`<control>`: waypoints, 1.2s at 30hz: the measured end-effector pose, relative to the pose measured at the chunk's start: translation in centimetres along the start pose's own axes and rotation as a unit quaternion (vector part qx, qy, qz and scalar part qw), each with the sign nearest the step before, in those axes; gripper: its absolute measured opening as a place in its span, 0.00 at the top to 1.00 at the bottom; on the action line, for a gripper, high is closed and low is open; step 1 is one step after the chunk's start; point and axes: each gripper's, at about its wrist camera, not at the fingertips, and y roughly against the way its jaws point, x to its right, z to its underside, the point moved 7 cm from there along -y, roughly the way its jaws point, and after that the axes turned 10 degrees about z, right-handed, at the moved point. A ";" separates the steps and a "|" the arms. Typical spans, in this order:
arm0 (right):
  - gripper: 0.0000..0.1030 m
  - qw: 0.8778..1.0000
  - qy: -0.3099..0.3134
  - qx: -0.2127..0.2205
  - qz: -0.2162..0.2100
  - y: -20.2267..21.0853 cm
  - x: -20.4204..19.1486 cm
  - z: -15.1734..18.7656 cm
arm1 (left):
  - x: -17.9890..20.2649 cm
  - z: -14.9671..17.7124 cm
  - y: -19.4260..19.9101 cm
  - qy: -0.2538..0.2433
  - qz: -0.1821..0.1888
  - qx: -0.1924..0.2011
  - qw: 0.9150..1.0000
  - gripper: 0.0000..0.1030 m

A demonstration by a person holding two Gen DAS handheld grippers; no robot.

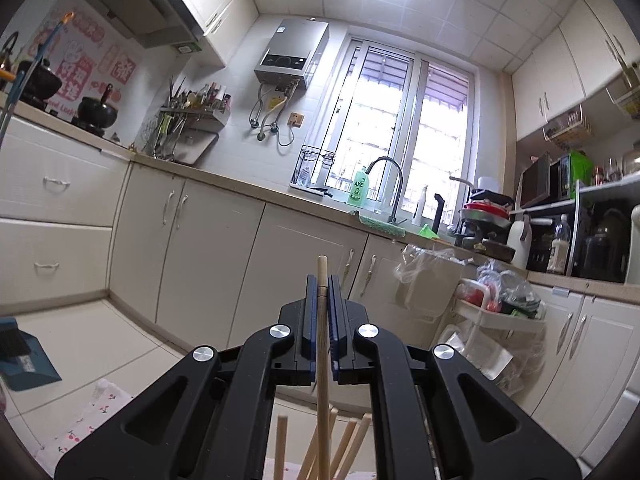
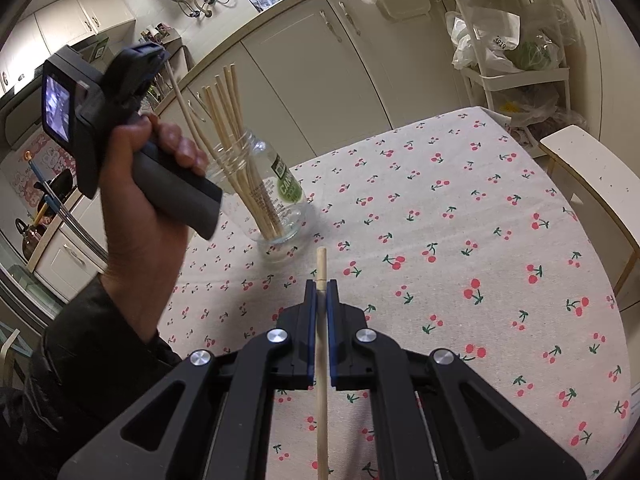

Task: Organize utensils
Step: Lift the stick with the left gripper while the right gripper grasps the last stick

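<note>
My left gripper [image 1: 322,286] is shut on a wooden chopstick [image 1: 322,344] and holds it upright, with its lower end among several chopsticks [image 1: 348,444] below. In the right wrist view the left gripper [image 2: 154,56] is raised above a clear glass jar [image 2: 272,196] holding several chopsticks [image 2: 228,120], and its chopstick [image 2: 180,96] slants down towards the jar. My right gripper [image 2: 321,292] is shut on another chopstick [image 2: 321,360], above the cherry-print tablecloth [image 2: 460,240], in front of the jar.
A white stool [image 2: 592,176] stands at the table's right edge. A white trolley [image 2: 504,36] with bags stands by the cabinets. A counter with a sink tap [image 1: 390,184] runs along the far wall. A blue dustpan [image 1: 24,356] lies on the floor.
</note>
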 end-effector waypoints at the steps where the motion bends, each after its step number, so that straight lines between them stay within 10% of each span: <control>1: 0.94 1.000 0.000 0.000 0.000 0.0 0.0 0.0 | 0.1 0.2 0.0 -0.003 0.000 -0.001 1.000 0.95; 25: 0.94 1.000 -0.007 0.010 0.000 0.8 0.3 -0.5 | -3.0 2.5 1.5 0.027 0.017 -0.070 0.997 0.95; 36: 0.94 1.000 -0.008 0.009 -0.003 0.7 0.1 -0.5 | -2.3 -5.1 0.7 0.079 0.033 0.031 0.996 0.95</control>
